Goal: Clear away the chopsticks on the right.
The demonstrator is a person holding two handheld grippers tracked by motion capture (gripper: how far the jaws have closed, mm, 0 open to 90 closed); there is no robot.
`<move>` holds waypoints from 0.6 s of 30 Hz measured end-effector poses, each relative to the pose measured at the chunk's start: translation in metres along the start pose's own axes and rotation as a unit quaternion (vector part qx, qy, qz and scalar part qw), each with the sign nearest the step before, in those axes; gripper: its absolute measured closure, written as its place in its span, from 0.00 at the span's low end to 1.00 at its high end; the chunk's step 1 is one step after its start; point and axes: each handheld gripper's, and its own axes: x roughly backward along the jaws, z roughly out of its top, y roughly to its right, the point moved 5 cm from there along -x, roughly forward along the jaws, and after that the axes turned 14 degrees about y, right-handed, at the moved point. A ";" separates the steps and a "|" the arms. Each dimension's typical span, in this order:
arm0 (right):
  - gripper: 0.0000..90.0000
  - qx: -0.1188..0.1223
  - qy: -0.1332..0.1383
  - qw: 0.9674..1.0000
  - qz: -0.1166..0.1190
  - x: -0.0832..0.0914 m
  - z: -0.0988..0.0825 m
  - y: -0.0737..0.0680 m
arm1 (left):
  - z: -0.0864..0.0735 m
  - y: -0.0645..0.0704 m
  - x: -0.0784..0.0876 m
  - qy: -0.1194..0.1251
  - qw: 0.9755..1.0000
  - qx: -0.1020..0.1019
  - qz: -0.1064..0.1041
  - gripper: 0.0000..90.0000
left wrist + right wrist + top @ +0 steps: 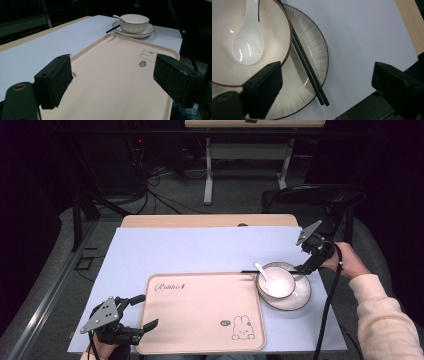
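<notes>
A white bowl (275, 281) stands on a ribbed plate (299, 297) at the right of the table, with a white spoon (263, 272) in it. Black chopsticks (305, 62) lie across the plate (312, 50) beside the bowl (274, 25). My right gripper (302, 268) hovers at the plate's right rim, open; the chopsticks' near end lies between its jaws (327, 82), untouched. My left gripper (148, 310) is open at the front left corner of a beige rabbit tray (200, 310), jaws wide over the tray's surface (112, 75).
A pale blue sheet (200, 250) covers the wooden table (210, 221). A dark chair (320, 195) stands behind the right far corner. The table's edge (409, 22) runs close to the right gripper. A person's sleeve (380, 315) comes in at the lower right.
</notes>
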 end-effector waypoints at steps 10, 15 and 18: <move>0.56 0.085 -0.042 0.995 0.012 -0.019 -0.011 -0.008 | 0.000 0.000 0.000 0.000 1.000 0.000 0.001 0.17; 0.79 0.119 -0.074 0.989 0.042 -0.033 -0.020 -0.019 | 0.000 0.000 0.000 0.000 1.000 0.000 -0.001 0.17; 0.82 0.123 -0.076 0.988 0.051 -0.036 -0.020 -0.021 | 0.000 0.000 0.000 0.001 1.000 0.002 -0.002 0.17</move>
